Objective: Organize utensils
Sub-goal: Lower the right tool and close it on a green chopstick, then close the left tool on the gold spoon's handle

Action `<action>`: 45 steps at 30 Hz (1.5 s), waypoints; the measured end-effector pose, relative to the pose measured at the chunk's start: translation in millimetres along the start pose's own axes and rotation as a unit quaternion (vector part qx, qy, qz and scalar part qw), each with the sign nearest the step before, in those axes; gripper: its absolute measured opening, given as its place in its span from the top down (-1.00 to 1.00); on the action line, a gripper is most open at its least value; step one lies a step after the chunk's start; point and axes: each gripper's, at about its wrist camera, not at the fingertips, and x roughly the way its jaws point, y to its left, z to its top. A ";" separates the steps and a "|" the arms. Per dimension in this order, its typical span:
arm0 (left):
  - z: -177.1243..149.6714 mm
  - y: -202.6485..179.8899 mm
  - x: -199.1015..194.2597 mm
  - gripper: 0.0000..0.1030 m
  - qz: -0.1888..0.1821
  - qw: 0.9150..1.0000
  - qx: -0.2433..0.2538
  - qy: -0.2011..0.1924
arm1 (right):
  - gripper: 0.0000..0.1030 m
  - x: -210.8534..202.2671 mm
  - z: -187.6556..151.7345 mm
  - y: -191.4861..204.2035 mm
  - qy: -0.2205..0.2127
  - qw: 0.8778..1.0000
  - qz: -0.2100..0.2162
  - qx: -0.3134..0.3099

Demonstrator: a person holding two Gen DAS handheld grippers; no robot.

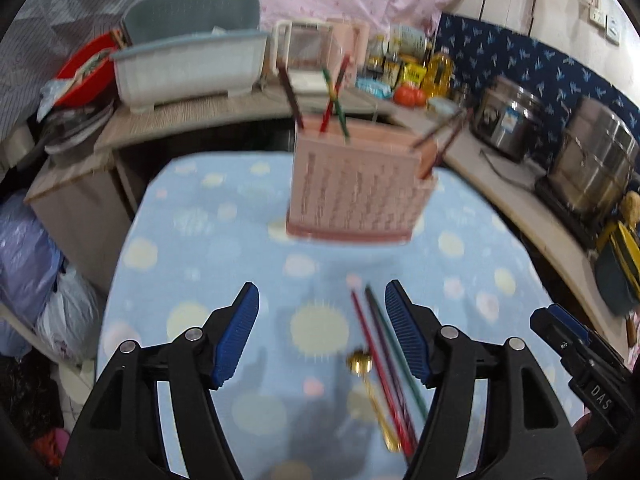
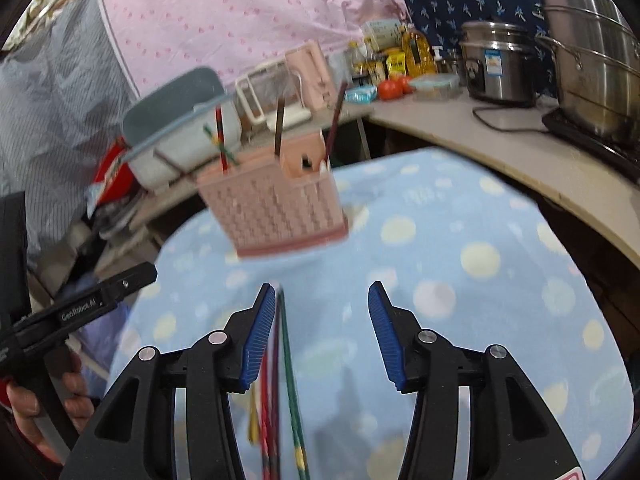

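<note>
I see pink basket [image 1: 354, 192] centre frame, five chopsticks inside | three chopsticks [image 1: 384, 360], one gold spoon [image 1: 370, 392] on blanket | left tongs [image 1: 322, 336] apart, empty | right tongs [image 2: 322, 332] apart, empty

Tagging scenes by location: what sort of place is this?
Likely a home kitchen: steel pots and a cooking-oil bottle on the counter, plus a dish-drying basket.

A home kitchen — steel pots [image 2: 592, 52], oil bottle [image 2: 418, 50] and dish rack [image 1: 192, 68] line the counter [image 2: 500, 148]
</note>
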 end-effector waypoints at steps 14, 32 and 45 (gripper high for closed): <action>-116.1 -9.5 7.6 -0.21 0.008 0.995 0.017 0.099 | 0.23 11.7 -112.1 18.7 0.098 0.993 -0.011 -0.063; -131.7 -23.2 9.5 -0.21 0.002 0.994 0.033 0.103 | 0.84 23.9 -123.5 20.2 0.104 0.991 -0.022 -0.086; -141.7 -55.6 9.5 -0.21 -0.033 0.991 0.065 0.110 | 0.86 7.6 -118.7 -1.4 0.095 0.994 -0.026 -0.053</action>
